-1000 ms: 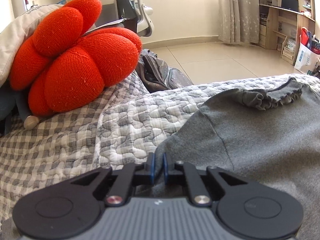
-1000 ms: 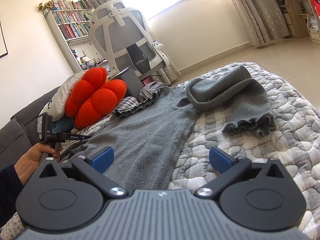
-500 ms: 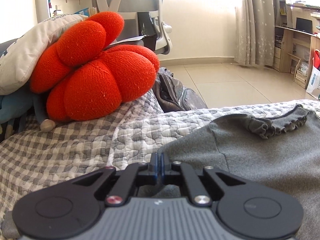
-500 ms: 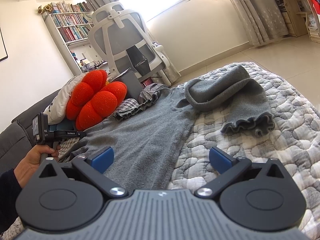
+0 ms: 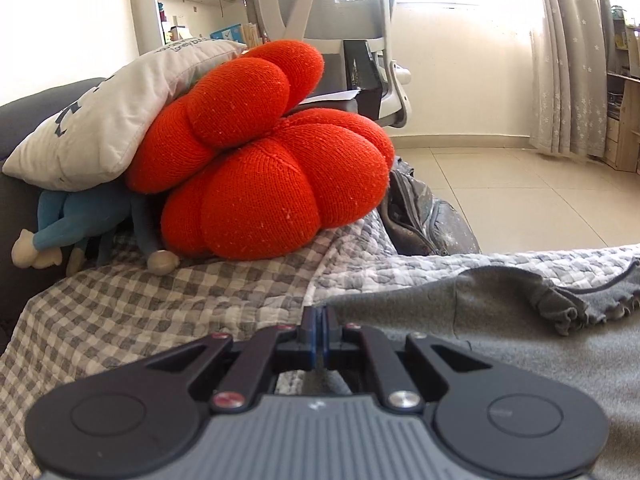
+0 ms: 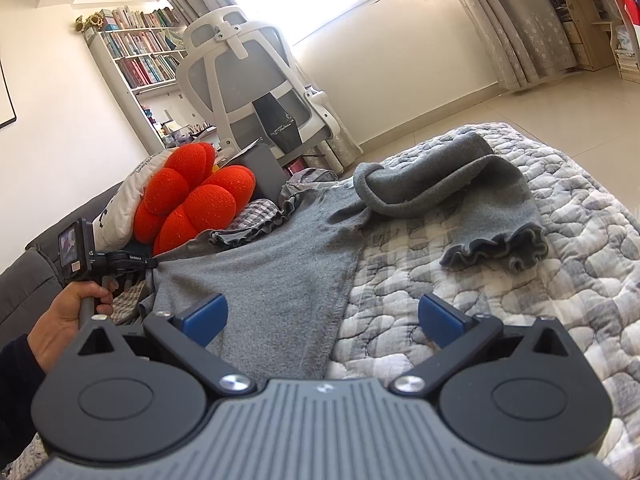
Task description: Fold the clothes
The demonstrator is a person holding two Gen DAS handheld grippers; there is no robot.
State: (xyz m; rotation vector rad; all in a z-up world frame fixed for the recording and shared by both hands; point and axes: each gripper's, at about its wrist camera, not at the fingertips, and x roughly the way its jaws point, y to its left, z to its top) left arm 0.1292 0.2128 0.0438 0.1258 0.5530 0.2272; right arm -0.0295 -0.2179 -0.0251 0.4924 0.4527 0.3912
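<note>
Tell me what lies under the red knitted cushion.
The red knitted cushion rests on a checked blanket. A blue plush toy pokes out from beneath its left side, under the white pillow. The toy's body is covered.

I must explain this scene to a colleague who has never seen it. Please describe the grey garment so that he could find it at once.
Start from the grey-and-white quilted bed cover. The long-sleeved grey knit garment lies spread on it, just right of the round orange-red knitted cushion, one edge pinched in the shut left gripper. Plain grey cloth and frilled cuffs set it apart from the patterned bedding.
</note>
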